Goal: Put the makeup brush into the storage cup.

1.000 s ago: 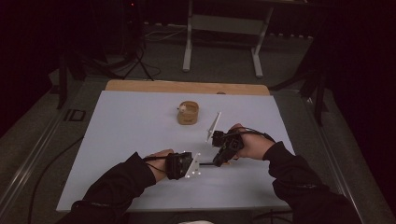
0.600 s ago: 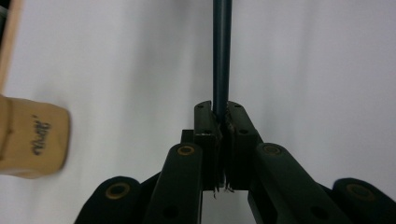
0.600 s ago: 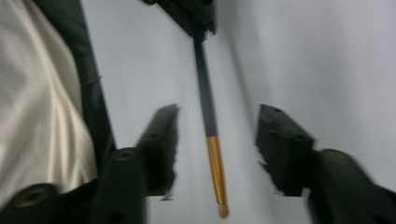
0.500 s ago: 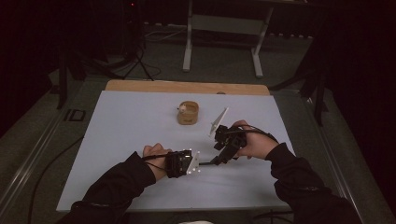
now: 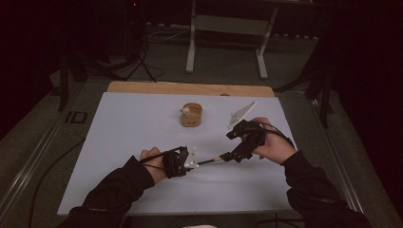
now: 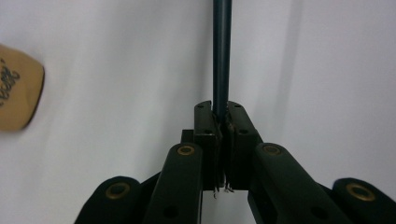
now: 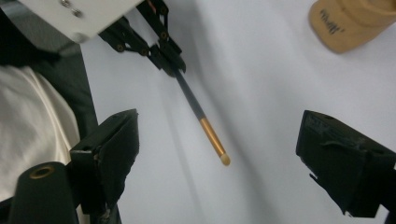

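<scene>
Left hand-held gripper [image 5: 190, 160], lower centre of high view: jaws pinched tight on dark end of thin brush-like stick [image 5: 209, 161]; forearm enters from lower left, hand low over pale surface [image 5: 133, 123]. Stick juts right, gold-tipped end free, lying between the spread jaws in right gripper view. Right hand-held gripper [image 5: 228, 156], right of centre: jaws just been opening, now spread wide, touching nothing; wrist angled down-left. Tan cup [image 5: 191, 115] upper centre, well apart.
</scene>
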A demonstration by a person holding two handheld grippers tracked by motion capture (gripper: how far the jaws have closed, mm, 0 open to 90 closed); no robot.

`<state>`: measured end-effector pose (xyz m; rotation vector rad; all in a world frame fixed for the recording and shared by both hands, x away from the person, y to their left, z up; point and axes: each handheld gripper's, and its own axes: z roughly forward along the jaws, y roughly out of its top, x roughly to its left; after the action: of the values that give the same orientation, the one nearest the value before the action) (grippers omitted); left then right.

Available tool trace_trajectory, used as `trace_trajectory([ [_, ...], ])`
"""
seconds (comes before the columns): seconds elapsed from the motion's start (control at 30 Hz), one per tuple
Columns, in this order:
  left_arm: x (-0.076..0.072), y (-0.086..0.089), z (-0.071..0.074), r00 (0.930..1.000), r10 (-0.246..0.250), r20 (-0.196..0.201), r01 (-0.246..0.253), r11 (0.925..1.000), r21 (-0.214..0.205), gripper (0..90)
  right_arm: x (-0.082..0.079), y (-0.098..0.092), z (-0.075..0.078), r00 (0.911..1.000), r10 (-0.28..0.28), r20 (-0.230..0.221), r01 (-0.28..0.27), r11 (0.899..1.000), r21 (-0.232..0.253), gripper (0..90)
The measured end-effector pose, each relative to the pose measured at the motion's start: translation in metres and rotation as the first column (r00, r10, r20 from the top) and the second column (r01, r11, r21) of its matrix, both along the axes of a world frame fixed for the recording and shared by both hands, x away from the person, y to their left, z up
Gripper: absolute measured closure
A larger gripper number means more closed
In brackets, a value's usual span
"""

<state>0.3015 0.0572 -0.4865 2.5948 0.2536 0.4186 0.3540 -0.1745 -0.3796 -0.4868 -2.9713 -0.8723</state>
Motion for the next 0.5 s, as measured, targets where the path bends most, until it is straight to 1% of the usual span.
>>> trace_trajectory([
  [0.03,0.0,0.001,0.0,0.9999,0.013,-0.008,-0.013,0.9998,-0.017,86.2,-0.001,-0.003,0.002,0.9999,-0.008,0.007,0.008,1.0,0.019,13.3],
  [0.07,0.001,0.003,0.0,0.9996,0.018,-0.023,-0.019,0.9995,-0.025,86.2,-0.002,-0.006,0.004,0.9996,-0.015,0.024,0.014,0.999,0.036,13.4],
  [0.1,0.002,0.005,0.0,0.9993,0.017,-0.032,-0.018,0.9992,-0.035,86.2,-0.003,-0.009,0.005,0.9994,-0.021,0.028,0.02,0.998,0.052,13.3],
  [0.13,0.002,0.006,0.0,0.9987,0.03,-0.04,-0.032,0.9983,-0.05,86.2,-0.004,-0.012,0.007,0.999,-0.026,0.037,0.024,0.998,0.065,13.4],
  [0.17,0.002,0.008,0.0,0.9977,0.036,-0.058,-0.04,0.9969,-0.067,86.2,-0.007,-0.017,0.008,0.9972,-0.036,0.065,0.03,0.995,0.091,13.1],
  [0.2,0.003,0.009,0.001,0.9967,0.037,-0.073,-0.043,0.995,-0.09,86.2,-0.007,-0.017,0.008,0.9972,-0.036,0.065,0.03,0.995,0.091,13.1],
  [0.23,0.003,0.011,0.001,0.9959,0.047,-0.077,-0.054,0.9935,-0.1,86.2,-0.008,-0.02,0.008,0.9966,-0.043,0.071,0.036,0.995,0.095,12.9],
  [0.27,0.003,0.012,0.002,0.9951,0.048,-0.087,-0.057,0.9923,-0.11,86.2,-0.01,-0.026,0.009,0.9935,-0.06,0.097,0.048,0.991,0.122,13.0],
  [0.3,0.003,0.014,0.002,0.9945,0.049,-0.092,-0.06,0.9906,-0.123,86.2,-0.011,-0.029,0.009,0.9934,-0.063,0.096,0.05,0.991,0.128,12.6],
  [0.33,0.003,0.016,0.003,0.9936,0.056,-0.098,-0.069,0.9887,-0.133,86.2,-0.012,-0.031,0.009,0.9916,-0.073,0.107,0.059,0.989,0.135,12.6],
  [0.37,0.004,0.018,0.003,0.9915,0.056,-0.117,-0.074,0.9851,-0.155,86.2,-0.013,-0.033,0.009,0.99,-0.077,0.118,0.06,0.988,0.144,12.4],
  [0.43,0.004,0.021,0.004,0.9883,0.065,-0.138,-0.091,0.9768,-0.194,86.2,-0.014,-0.036,0.009,0.9897,-0.08,0.118,0.062,0.986,0.153,12.2],
  [0.47,0.005,0.023,0.004,0.9853,0.061,-0.159,-0.096,0.9707,-0.22,86.2,-0.016,-0.037,0.009,0.9891,-0.087,0.118,0.067,0.984,0.164,12.2],
  [0.5,0.005,0.025,0.005,0.9837,0.062,-0.168,-0.102,0.9663,-0.236,86.2,-0.017,-0.039,0.009,0.9879,-0.095,0.123,0.073,0.982,0.175,12.1],
])
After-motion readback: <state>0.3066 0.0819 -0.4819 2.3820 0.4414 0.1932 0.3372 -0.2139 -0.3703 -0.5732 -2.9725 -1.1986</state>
